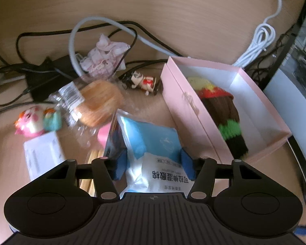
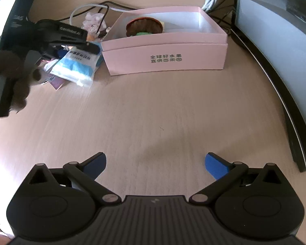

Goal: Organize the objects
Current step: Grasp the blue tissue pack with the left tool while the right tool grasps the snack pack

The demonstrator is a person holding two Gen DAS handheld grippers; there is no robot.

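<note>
1. A pale wood-grain desk [image 2: 144, 110] fills both views, with a dark monitor edge along the right side.
2. An open pink box [image 1: 195, 110] sits at the right of the clutter. One knitted piece [image 1: 224, 110], striped yellow, red, brown and green, already lies inside it, so the sorting looks to be partly done.
3. To the left of the box lies a loose pile: a wrapped bread roll [image 1: 99, 102], a crumpled pink cloth [image 1: 106, 57], a pink round toy [image 1: 32, 120], a small doll figure [image 1: 142, 81], a white card [image 1: 42, 153] and tangled cables [image 1: 51, 67].
4. A blue-and-white cotton pad packet [image 1: 153, 149] lies at the near edge of that pile, just beside the box's long wall.
5. The left tool [image 1: 154, 166] stands about half open, its blue pads [image 1: 120, 163] on either side of the packet. The packet sits between them, but whether the pads press on it is hard to tell from this angle; it does not look lifted.
6. The right tool [image 2: 156, 166] is spread wide over bare desk, holding nothing, well apart from the box.
7. The step in hand appears to be picking up the packet. The next move likely calls for closing firmly on the soft packet, lifting it clear of the pile, and carrying it over the box wall into the free space beside the knitted piece.
</note>
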